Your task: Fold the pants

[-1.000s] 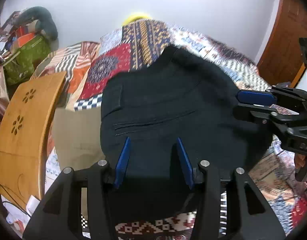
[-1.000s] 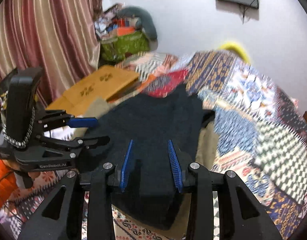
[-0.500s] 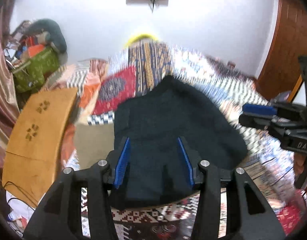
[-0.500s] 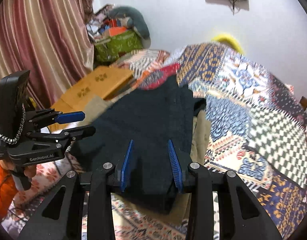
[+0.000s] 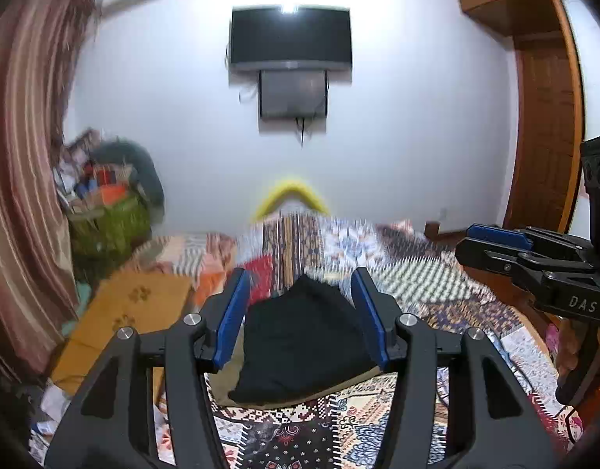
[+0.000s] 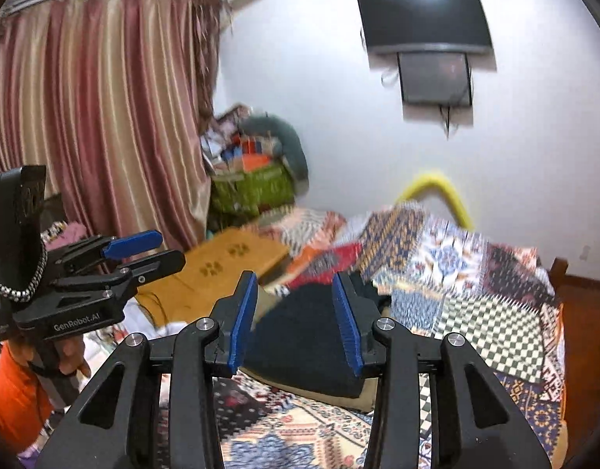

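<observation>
Patchwork-covered bed (image 5: 448,285) under tan cloth (image 6: 368,392) and folded black pants (image 5: 303,336).

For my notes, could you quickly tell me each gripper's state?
Left gripper: open, empty, jaws just widened.
Right gripper: open, empty, jaws just widened.

Home bedroom. Bed w/ patchwork quilt (image 5: 436,285), wall-mounted TV (image 5: 291,39), striped curtain (image 6: 104,117). Wooden door (image 5: 546,136) at right.

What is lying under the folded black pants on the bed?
Under the black pants a tan folded cloth shows at their near edge, lying on the patterned bedspread. How far the cloth reaches beneath is covered.
</observation>
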